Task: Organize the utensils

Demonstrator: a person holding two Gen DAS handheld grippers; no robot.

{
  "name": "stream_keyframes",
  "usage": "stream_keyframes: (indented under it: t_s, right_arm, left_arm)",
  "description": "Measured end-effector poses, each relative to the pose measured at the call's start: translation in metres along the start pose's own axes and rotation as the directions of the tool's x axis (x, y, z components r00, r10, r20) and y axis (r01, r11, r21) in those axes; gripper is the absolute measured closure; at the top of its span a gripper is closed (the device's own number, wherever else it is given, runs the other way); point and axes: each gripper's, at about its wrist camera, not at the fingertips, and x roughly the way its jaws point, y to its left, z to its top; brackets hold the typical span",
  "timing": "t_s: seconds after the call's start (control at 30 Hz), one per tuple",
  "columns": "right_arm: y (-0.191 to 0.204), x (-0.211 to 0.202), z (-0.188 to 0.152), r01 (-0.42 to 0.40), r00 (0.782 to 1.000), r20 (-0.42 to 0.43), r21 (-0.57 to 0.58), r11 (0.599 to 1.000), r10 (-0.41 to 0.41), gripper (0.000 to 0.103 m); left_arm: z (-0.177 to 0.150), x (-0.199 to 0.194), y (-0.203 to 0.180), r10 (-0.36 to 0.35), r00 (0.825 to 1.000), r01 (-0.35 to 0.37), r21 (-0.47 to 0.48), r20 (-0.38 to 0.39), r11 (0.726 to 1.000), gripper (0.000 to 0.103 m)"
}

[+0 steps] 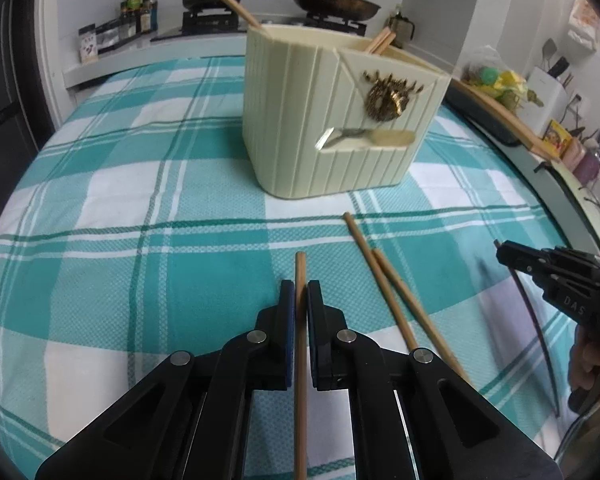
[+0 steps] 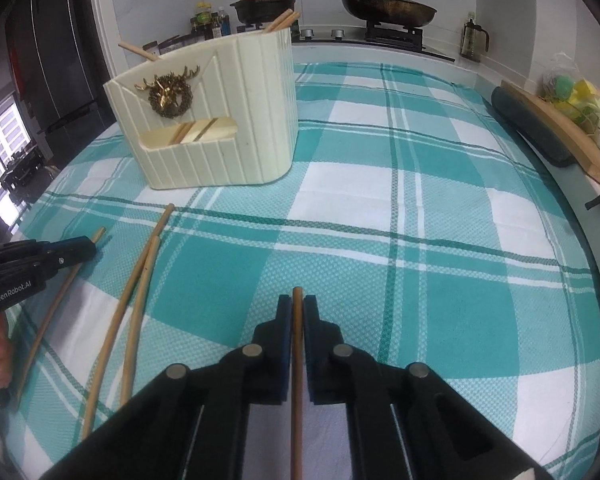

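Cream ribbed plastic utensil holder stands on teal-and-white checked tablecloth, wooden chopsticks sticking out its top. Two loose wooden chopsticks lie side by side on the cloth before the holder, between the left gripper and right gripper. Each gripper has one chopstick between its fingers. Behind the table: stove with, probably, a black lidded pot left of a dark frying pan.
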Motion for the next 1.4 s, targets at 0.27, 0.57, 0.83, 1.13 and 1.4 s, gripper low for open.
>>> stream_keyframes:
  t_s: [0.27, 0.57, 0.83, 1.13, 1.4]
  right_arm:
    - [0.015, -0.074, 0.016, -0.072, 0.988, 0.138, 0.004, 0.997, 0.071, 0.098]
    - [0.034, -0.162, 0.013, -0.098, 0.95, 0.296, -0.017, 0.995, 0.098, 0.098]
    - [0.048, -0.211, 0.005, -0.069, 0.908, 0.414, -0.022, 0.997, 0.071, 0.098]
    - [0.045, -0.224, 0.006, -0.065, 0.89, 0.451, -0.004, 0.998, 0.06, 0.098]
    - [0.04, -0.223, 0.006, -0.073, 0.89, 0.452, 0.002, 0.997, 0.064, 0.098]
  left_arm:
    - [0.016, -0.078, -0.007, -0.047, 0.987, 0.05, -0.015, 0.151, 0.999, 0.098]
    - [0.016, -0.161, -0.01, -0.072, 0.948, 0.082, -0.017, 0.309, 0.997, 0.098]
    - [0.015, -0.191, -0.018, -0.092, 0.926, 0.098, 0.002, 0.365, 0.995, 0.099]
    - [0.019, -0.129, -0.004, -0.065, 0.981, 0.073, -0.039, 0.184, 0.997, 0.07]
    - [0.034, 0.002, 0.01, 0.007, 0.995, -0.007, 0.001, -0.103, 1.0, 0.068]
